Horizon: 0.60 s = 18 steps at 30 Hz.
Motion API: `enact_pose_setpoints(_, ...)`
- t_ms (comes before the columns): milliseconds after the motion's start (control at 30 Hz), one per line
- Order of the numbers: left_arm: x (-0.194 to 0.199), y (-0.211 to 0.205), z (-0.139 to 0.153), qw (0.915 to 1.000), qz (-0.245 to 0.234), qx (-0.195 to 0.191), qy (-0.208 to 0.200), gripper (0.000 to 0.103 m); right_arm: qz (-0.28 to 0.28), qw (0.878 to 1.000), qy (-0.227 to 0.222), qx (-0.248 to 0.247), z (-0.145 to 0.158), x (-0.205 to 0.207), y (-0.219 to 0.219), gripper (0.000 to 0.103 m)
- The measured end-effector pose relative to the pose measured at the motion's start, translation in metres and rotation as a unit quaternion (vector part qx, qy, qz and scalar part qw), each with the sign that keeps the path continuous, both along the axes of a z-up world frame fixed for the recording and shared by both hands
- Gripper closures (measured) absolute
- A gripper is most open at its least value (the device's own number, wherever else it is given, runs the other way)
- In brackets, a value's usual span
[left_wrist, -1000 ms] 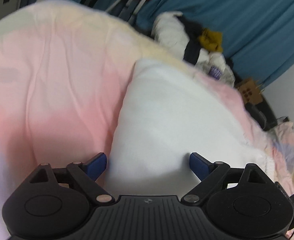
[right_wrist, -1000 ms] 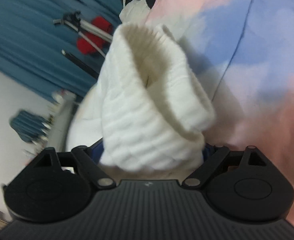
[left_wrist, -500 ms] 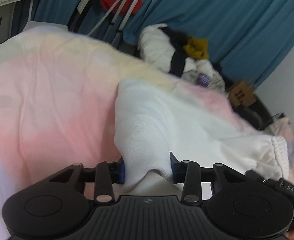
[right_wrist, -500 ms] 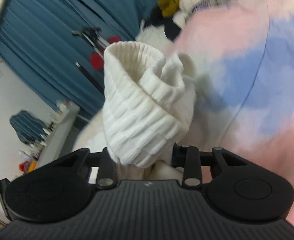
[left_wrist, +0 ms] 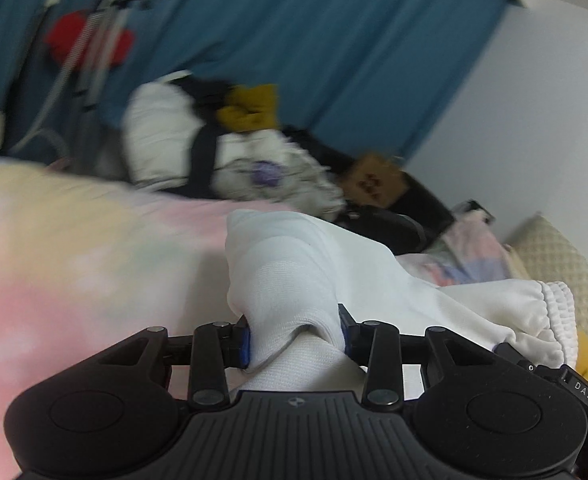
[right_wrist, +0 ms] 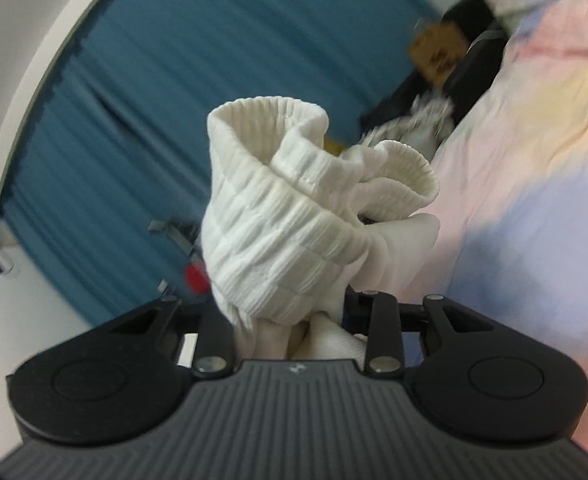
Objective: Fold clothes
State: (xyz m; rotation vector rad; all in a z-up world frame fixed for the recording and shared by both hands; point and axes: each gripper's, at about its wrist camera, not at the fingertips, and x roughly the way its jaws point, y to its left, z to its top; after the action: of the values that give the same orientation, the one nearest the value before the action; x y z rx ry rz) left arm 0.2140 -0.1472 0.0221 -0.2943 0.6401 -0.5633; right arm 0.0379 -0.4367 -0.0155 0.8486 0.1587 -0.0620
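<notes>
**Two grippers pinching one white garment**

Two grippers are each clamping a part of the same white garment (left_wrist: 314, 276). In the left wrist view, the left gripper (left_wrist: 294, 336) is squeezing a bunched fold of smooth white fabric between its blue-padded fingertips (left_wrist: 245, 340), the jaws drawn in tight against the cloth on both sides. From that pinch the garment is stretching away to the right, where its ribbed cuff (left_wrist: 556, 308) is showing at the edge of the view, just above part of the other tool.

In the right wrist view, the right gripper (right_wrist: 289, 320) is gripping the garment just below the ribbed cuff (right_wrist: 277, 216), its jaws closed on gathered cloth; the cuff is standing up above the fingers, its opening flaring and crumpling toward the camera.

The garment is hanging over a pastel tie-dye bedspread (left_wrist: 73, 248) in pink, yellow and blue; whether it is touching the bedspread cannot be told. Beyond the bed, a heap of clothes (left_wrist: 229, 144) in white, black and mustard is lying in front of a blue curtain (left_wrist: 314, 40). A cream waffle-textured pillow (left_wrist: 566, 264) is sitting at the right edge.
</notes>
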Motion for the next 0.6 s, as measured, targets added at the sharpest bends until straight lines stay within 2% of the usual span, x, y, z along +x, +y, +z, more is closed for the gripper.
enact_pose_setpoints(67, 0.017, -0.037, -0.008, 0.9996, -0.022, 0.004, -0.016, 0.063, -0.026, 1.000, -0.001, -0.018, -0.008, 0.005, -0.022, 0.067)
enact_pose_setpoints(167, 0.038, -0.081, -0.035, 0.9982, -0.049, 0.027, -0.022, 0.063, -0.058, 0.998, 0.001, -0.016, -0.035, 0.007, -0.052, 0.067)
enact_pose_setpoints(233, 0.049, -0.103, -0.061, 0.9968, -0.059, 0.052, -0.015, 0.063, -0.074, 0.997, 0.024, -0.008, -0.060, 0.018, -0.063, 0.067)
enact_pose_setpoints(300, 0.060, -0.126, -0.086, 0.9945, -0.070, 0.077, -0.007, 0.063, -0.080, 0.994, 0.074, 0.015, -0.087, 0.019, -0.077, 0.067)
enact_pose_setpoints(367, 0.061, -0.131, -0.113, 0.9911, -0.072, 0.112, 0.010, 0.062, -0.067, 0.987, 0.142, 0.030, -0.111, 0.029, -0.078, 0.067)
enact_pose_setpoints(433, 0.058, -0.129, -0.136, 0.9876, -0.075, 0.137, 0.019, 0.060, -0.052, 0.980, 0.190, 0.039, -0.130, 0.033, -0.075, 0.065)
enact_pose_setpoints(533, 0.049, -0.118, -0.149, 0.9862, -0.089, 0.138, 0.018, 0.055, -0.044, 0.977, 0.204, 0.041, -0.139, 0.029, -0.071, 0.059)
enact_pose_setpoints(600, 0.047, -0.113, -0.146, 0.9857, -0.092, 0.140, 0.019, 0.054, -0.047, 0.976, 0.207, 0.050, -0.144, 0.028, -0.071, 0.055)
